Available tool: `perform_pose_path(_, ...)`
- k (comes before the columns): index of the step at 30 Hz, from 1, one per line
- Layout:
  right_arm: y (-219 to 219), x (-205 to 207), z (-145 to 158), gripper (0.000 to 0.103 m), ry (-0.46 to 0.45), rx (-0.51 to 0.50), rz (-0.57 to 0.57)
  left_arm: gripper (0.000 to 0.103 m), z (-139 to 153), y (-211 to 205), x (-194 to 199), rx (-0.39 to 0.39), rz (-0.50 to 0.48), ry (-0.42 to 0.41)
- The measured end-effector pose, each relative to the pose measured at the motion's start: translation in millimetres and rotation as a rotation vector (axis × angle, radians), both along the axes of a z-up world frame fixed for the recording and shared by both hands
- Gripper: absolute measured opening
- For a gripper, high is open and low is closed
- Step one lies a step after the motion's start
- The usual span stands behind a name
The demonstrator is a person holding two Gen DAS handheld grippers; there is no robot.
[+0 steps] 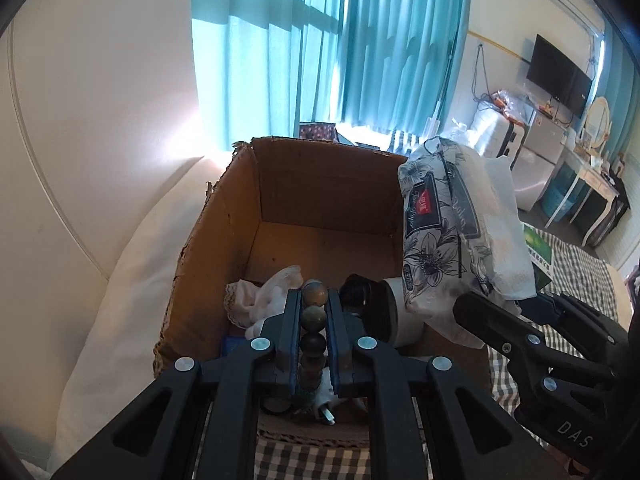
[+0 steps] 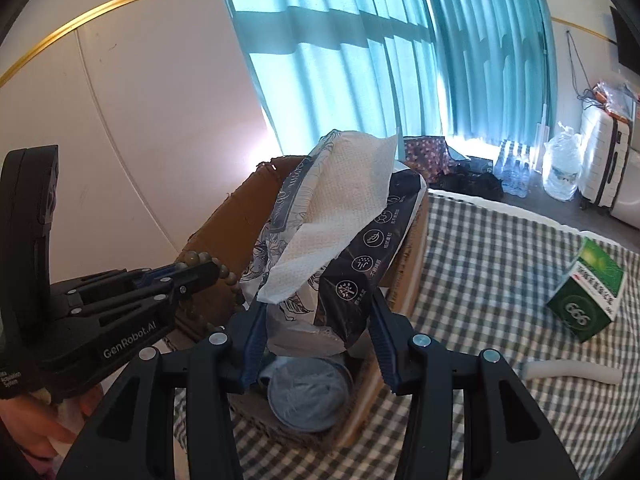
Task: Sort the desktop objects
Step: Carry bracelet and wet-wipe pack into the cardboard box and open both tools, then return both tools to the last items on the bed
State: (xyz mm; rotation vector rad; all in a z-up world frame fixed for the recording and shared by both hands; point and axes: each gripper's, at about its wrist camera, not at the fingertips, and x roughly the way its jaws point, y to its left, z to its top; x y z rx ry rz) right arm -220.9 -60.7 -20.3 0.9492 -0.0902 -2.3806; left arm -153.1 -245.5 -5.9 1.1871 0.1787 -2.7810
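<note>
The left gripper's [image 1: 313, 320] fingers pinch a brown bead string [image 1: 313, 322] over the open cardboard box [image 1: 240, 200], while the right gripper [image 2: 316, 336] squeezes a flowery tissue pack [image 2: 332, 232] at the box's right edge.

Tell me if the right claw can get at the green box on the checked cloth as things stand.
Probably not yet: the right claw is shut on the tissue pack over the cardboard box. The green box lies unobstructed on the cloth.
</note>
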Motion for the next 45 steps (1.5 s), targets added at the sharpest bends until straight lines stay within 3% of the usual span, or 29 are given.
perform_pose_path(1,-0.8,-0.9,-0.9,0.050,0.003,-0.006,-0.007,0.018,1.0,-1.0,-0.5,0.005,-0.007,0.005)
perform_pose_path(3,-0.3,-1.9,-0.5,0.070,0.014,-0.008,-0.032,0.041,2.6,0.1,-1.1,0.001,-0.021,0.003)
perform_pose_path(4,0.0,-1.1,1.8,0.071,0.033,-0.005,-0.051,0.061,3.4,2.0,-1.0,-0.014,-0.026,0.001)
perform_pose_path(5,1.6,0.8,4.6,0.071,0.057,0.000,-0.066,0.067,4.8,4.7,0.2,-0.033,-0.029,0.004)
perform_pose_path(13,33.9,17.7,20.2,0.072,0.127,0.056,-0.115,0.084,17.0,24.8,16.1,-0.022,-0.030,0.008)
perform_pose_path(17,69.0,28.7,24.0,0.072,0.137,0.079,-0.162,0.099,25.0,49.6,29.5,-0.036,-0.055,0.024)
perform_pose_path(23,144.7,48.3,4.2,0.072,0.095,0.128,-0.284,0.102,26.6,96.8,37.6,0.003,-0.090,0.031)
perform_pose_path(27,206.1,63.8,-36.1,0.074,0.026,0.112,-0.409,0.103,16.2,135.2,36.5,0.017,-0.110,0.032)
perform_pose_path(31,252.9,60.2,-80.5,0.074,-0.106,0.111,-0.507,0.103,-6.3,173.7,30.3,0.034,-0.107,0.001)
perform_pose_path(37,318.7,36.3,-106.9,0.074,-0.257,-0.112,-0.648,0.103,-46.6,218.3,19.2,0.030,-0.114,-0.063)
perform_pose_path(41,336.6,17.9,-123.3,0.074,-0.323,-0.235,-0.666,0.103,-72.4,233.0,10.3,0.008,-0.110,-0.113)
perform_pose_path(45,336.0,-5.6,-135.8,0.074,-0.362,-0.273,-0.662,0.103,-94.6,240.1,0.0,-0.005,-0.101,-0.154)
